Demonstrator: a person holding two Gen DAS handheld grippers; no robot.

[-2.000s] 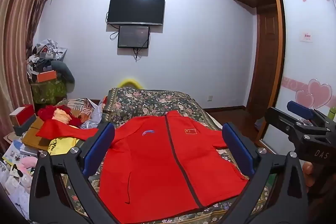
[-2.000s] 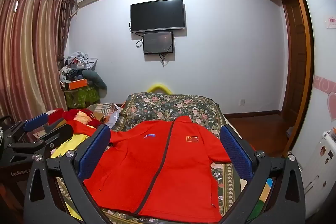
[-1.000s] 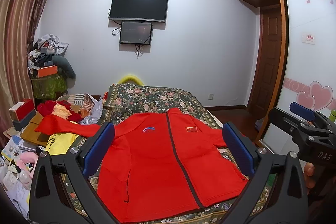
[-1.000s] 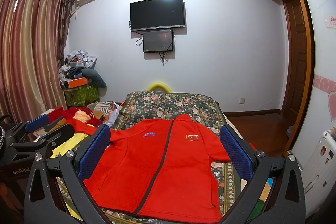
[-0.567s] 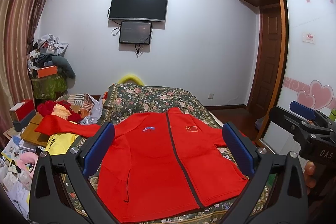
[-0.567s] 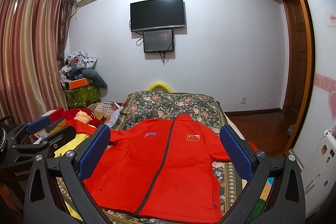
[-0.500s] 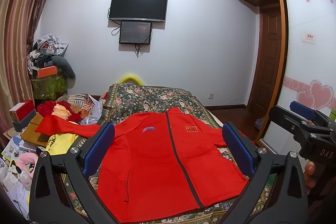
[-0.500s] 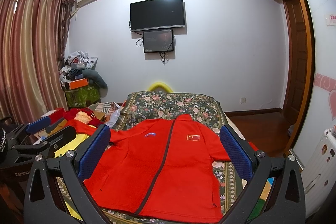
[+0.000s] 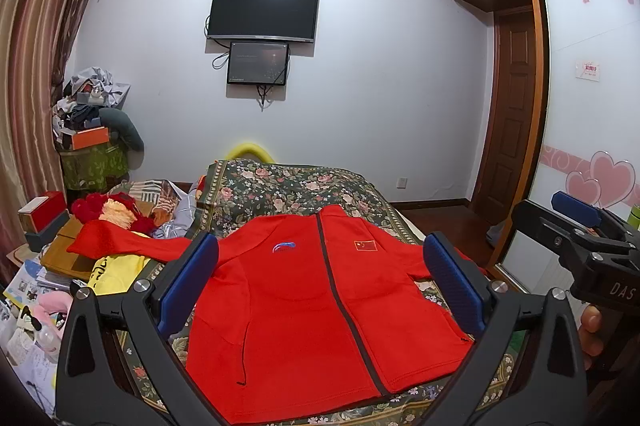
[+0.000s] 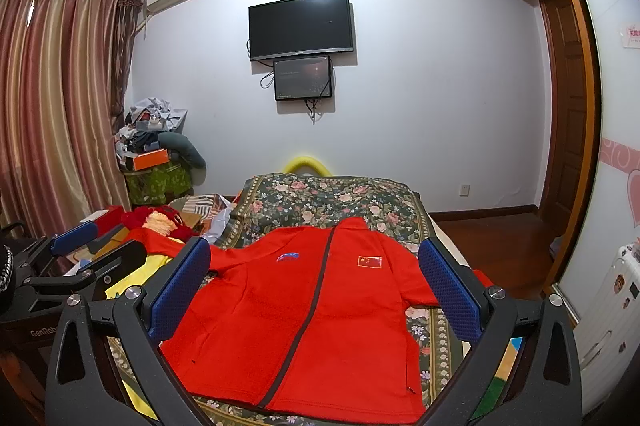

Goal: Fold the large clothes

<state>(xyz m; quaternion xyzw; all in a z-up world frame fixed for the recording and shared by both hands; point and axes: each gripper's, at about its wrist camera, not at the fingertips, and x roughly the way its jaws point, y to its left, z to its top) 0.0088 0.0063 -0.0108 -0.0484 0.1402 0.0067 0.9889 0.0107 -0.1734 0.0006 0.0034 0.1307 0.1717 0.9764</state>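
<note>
Jacket [image 9: 320, 306]: red, zipped, lies flat and face up on the bed [image 9: 288, 186]; collar at 12 o'clock, hem at 6 o'clock, nearest both tools.
Long axis: the zip runs from 12 to 6 o'clock, roughly in line with both cameras.
Sleeves: one sleeve [image 9: 120, 246] stretches to 9 o'clock, off the bed edge over the clutter; the other sleeve [image 10: 452, 286] lies at 3 o'clock, bent close to the body and partly hidden behind a blue pad.
Left gripper [image 9: 320, 286]: released, jaws spread wide, holding nothing, above the hem and apart from the cloth.
Right gripper [image 10: 314, 290]: released, jaws spread wide, holding nothing, also clear of the cloth.
Nearer tool: judged from the side-by-side stance, the left gripper is nearer the 9 o'clock sleeve, the right gripper nearer the 3 o'clock sleeve.
Step in hand: folding appears not yet begun; no fold shows in the body.
Next move: likely a sleeve brought in across the zip line, each tool taking its own side.
</note>
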